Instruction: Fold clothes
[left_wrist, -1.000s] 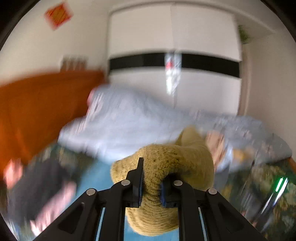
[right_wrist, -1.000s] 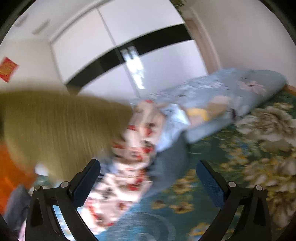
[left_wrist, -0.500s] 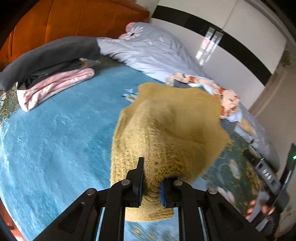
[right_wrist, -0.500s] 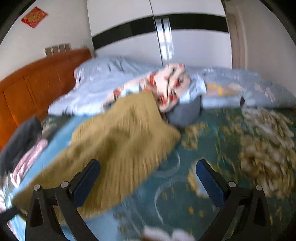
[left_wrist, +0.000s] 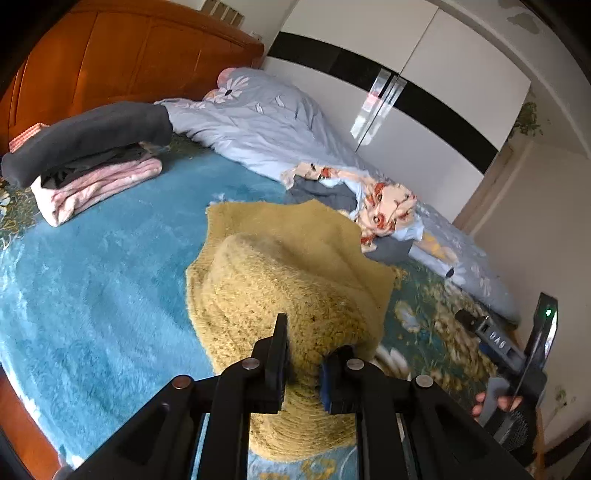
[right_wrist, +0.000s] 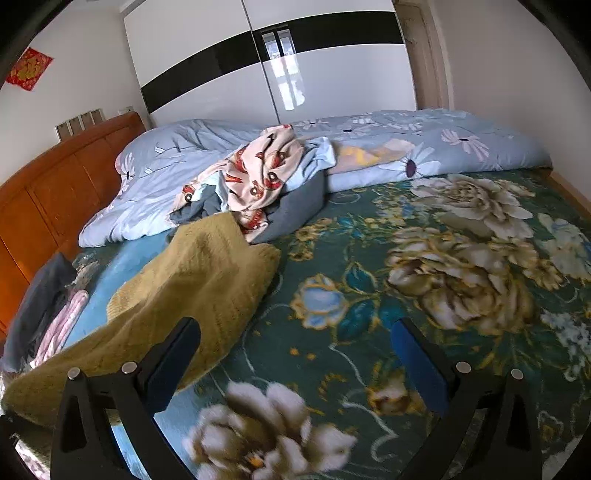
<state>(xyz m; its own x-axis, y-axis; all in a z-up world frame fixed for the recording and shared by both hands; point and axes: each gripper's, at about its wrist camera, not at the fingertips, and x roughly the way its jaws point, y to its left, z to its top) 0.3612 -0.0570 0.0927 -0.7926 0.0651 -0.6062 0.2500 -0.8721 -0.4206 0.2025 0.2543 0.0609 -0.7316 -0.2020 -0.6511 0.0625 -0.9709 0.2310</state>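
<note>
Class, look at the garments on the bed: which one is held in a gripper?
The mustard knit sweater, clamped in the left gripper. The folded stack and the printed heap lie untouched.

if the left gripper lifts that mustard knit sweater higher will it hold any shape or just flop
Probably flop: the mustard knit sweater already drapes in soft folds from the left gripper down onto the bed. The thick fuzzy knit looks grippy, so slipping out seems unlikely.
</note>
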